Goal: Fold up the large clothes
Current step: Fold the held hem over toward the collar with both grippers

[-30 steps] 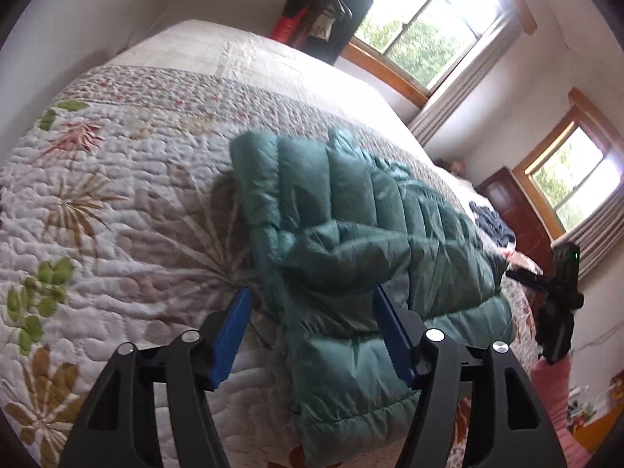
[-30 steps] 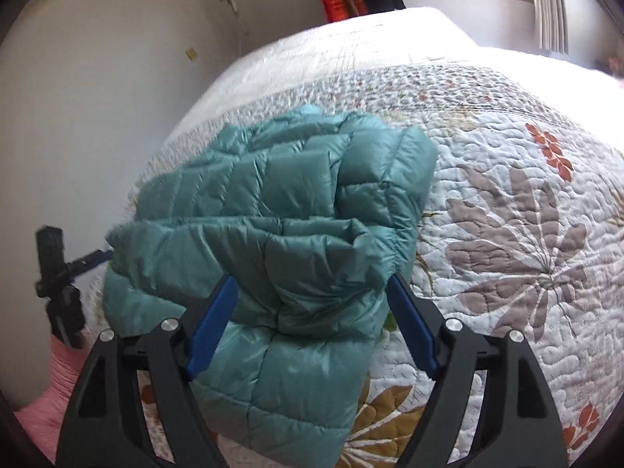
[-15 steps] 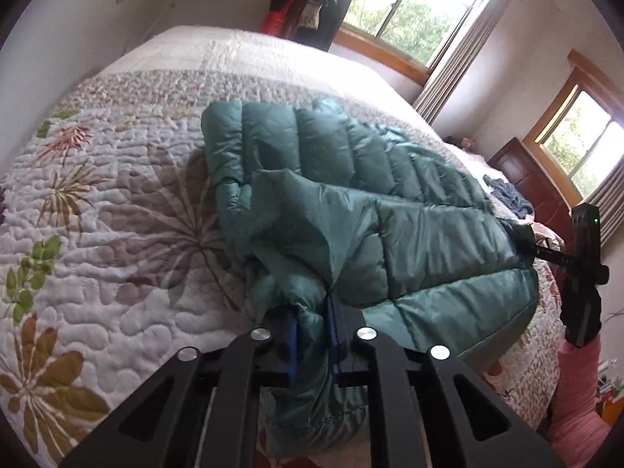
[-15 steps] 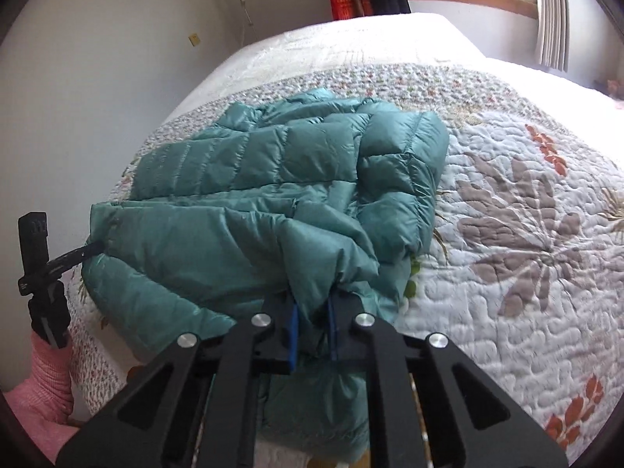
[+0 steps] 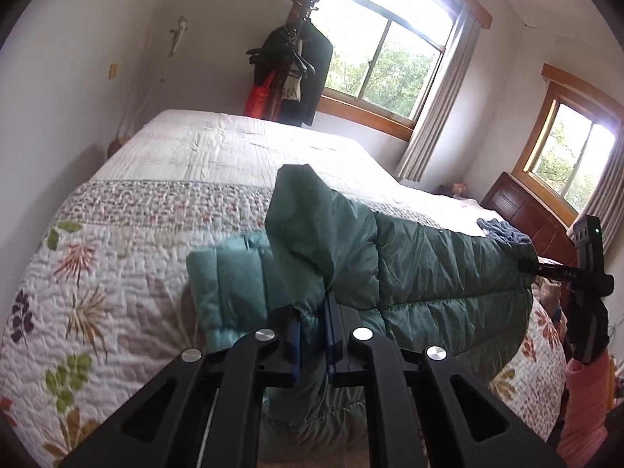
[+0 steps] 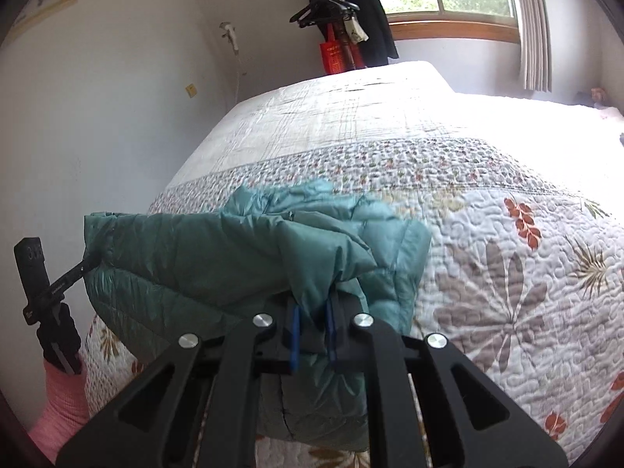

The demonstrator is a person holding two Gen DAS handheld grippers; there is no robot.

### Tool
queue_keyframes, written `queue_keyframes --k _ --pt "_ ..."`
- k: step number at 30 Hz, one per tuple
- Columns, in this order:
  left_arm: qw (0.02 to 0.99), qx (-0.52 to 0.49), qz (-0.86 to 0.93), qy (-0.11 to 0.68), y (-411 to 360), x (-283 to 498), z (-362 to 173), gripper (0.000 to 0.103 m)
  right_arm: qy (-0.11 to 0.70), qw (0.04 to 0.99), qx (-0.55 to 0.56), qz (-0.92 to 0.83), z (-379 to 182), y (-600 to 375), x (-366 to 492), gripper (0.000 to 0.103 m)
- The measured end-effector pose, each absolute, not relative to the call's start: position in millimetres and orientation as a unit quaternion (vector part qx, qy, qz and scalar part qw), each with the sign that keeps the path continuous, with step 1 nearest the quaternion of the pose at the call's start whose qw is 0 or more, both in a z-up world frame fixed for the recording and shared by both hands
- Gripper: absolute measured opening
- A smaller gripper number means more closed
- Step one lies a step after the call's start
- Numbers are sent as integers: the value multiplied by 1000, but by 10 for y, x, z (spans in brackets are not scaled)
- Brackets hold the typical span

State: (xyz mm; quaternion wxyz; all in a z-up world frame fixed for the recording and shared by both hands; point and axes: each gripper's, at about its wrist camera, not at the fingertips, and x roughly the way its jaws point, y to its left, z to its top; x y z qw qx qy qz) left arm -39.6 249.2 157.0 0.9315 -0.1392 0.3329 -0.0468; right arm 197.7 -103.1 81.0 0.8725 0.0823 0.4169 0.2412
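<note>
— Pinching hard, both of them: the left gripper (image 5: pixel 312 341) has its blue-padded fingers (image 5: pixel 295 345) clenched on a bunched edge of the teal puffer jacket (image 5: pixel 429 273), with only fabric between the pads.

— And the other one?

— Same story. The right gripper (image 6: pixel 312 337) has its fingers (image 6: pixel 294 343) squeezed onto a fold of the jacket (image 6: pixel 218 249), a tight gap filled with cloth.

— Where is the jacket itself?

— Its near edge is lifted off the bed (image 5: pixel 117 273), stretched between the two grippers; the far part lies on the floral quilt (image 6: pixel 507 273) near the bed's edge. From the left wrist, the right gripper (image 5: pixel 585 273) shows at the jacket's far end, above a pink sleeve (image 5: pixel 585 401).

— Any writing?

— White letters on that gripper's side, perhaps "DAS", too small to be sure. Farther back a coat rack (image 5: pixel 296 58) stands with dark clothes and a red bag (image 6: pixel 333 56) bearing unreadable print, beside the window (image 5: pixel 386 58).
</note>
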Motion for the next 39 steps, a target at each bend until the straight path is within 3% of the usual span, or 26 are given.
queue_keyframes --k 10,23,31,37,39 --pt "915 -157 -16 372 2654 522 1337 9 442 864 111 214 656 -878 2903 8" --pt "873 -166 31 458 2826 1207 523 13 514 828 140 174 -192 -714 3776 10" --pt "859 -184 44 475 2902 1228 352 24 529 820 149 162 -353 -698 3861 22" --pt "875 -170 58 450 2978 884 692 29 498 834 160 178 -18 -959 3487 37" --pt "886 -153 64 434 2951 652 840 38 495 832 161 192 21 -1065 3278 40"
